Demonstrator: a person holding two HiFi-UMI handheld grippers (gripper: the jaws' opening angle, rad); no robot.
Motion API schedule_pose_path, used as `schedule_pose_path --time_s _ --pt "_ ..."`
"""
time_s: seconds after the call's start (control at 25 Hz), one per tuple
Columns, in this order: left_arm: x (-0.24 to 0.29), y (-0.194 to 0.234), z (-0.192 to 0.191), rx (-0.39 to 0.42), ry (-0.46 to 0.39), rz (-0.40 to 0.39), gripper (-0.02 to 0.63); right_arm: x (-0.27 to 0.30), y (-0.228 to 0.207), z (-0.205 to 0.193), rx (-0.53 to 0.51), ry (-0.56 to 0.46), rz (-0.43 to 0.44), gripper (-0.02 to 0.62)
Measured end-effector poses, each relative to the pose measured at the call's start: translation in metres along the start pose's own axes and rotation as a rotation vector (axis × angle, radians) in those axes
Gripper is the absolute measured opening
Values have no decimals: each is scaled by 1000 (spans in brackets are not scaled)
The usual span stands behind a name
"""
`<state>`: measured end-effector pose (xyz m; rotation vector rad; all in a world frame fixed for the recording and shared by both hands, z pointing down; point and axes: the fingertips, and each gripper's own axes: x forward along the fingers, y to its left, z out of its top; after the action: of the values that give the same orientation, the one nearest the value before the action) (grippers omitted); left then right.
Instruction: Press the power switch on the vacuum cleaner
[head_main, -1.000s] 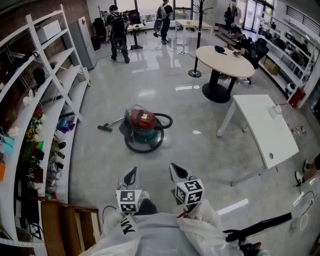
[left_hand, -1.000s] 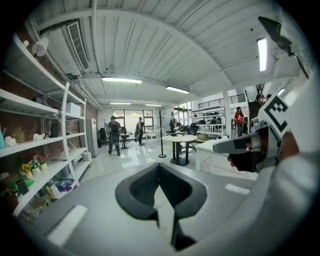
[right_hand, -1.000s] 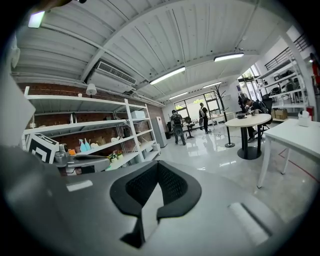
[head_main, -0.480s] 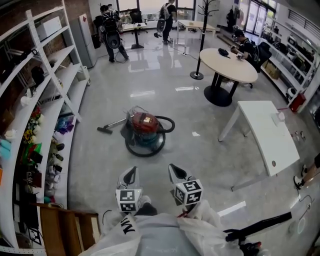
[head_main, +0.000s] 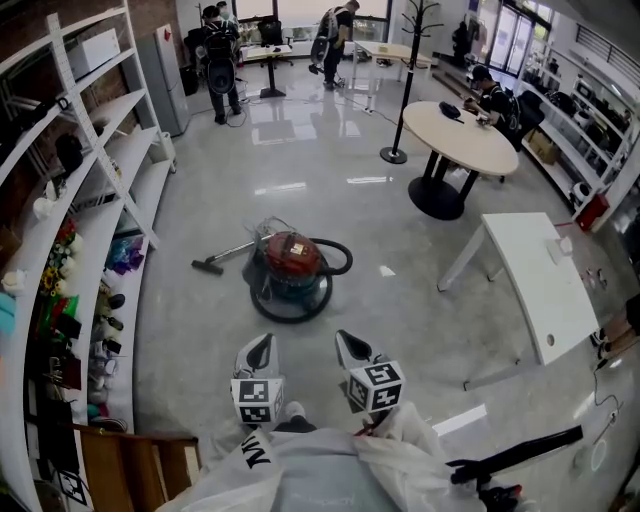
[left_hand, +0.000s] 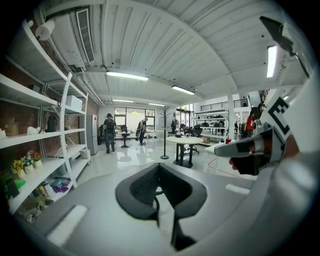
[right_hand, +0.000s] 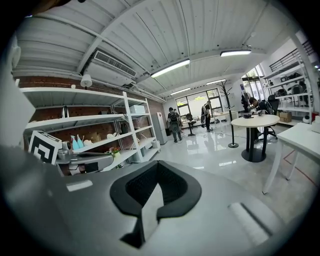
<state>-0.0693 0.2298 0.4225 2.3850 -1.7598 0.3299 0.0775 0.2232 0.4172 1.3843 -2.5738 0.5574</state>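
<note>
The vacuum cleaner (head_main: 291, 263) stands on the grey floor in the head view, with a red top, a teal body and a black hose looped round it. Its wand ends in a floor nozzle (head_main: 207, 265) to the left. Both grippers are held low and close to my body, well short of the vacuum. The left gripper (head_main: 259, 353) and the right gripper (head_main: 353, 347) each show jaws closed to one point, holding nothing. The left gripper (left_hand: 160, 192) and right gripper (right_hand: 152, 200) views look level across the room and do not show the vacuum.
White shelving (head_main: 95, 190) with small items runs along the left. A white rectangular table (head_main: 540, 280) stands at right, a round table (head_main: 462, 135) and a coat stand (head_main: 408, 80) behind it. People stand at the far end. A wooden unit (head_main: 130, 465) sits at bottom left.
The view has shifted forward: the vacuum cleaner sits a little lower and nearer in the head view. Both grippers keep their place and stay closed.
</note>
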Motion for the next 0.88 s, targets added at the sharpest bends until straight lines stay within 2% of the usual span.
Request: schedule_pose_path --time_s 0.88 --pt "66 83 15 -6 -13 -16 0 96 7 32 -31 3 -21 0"
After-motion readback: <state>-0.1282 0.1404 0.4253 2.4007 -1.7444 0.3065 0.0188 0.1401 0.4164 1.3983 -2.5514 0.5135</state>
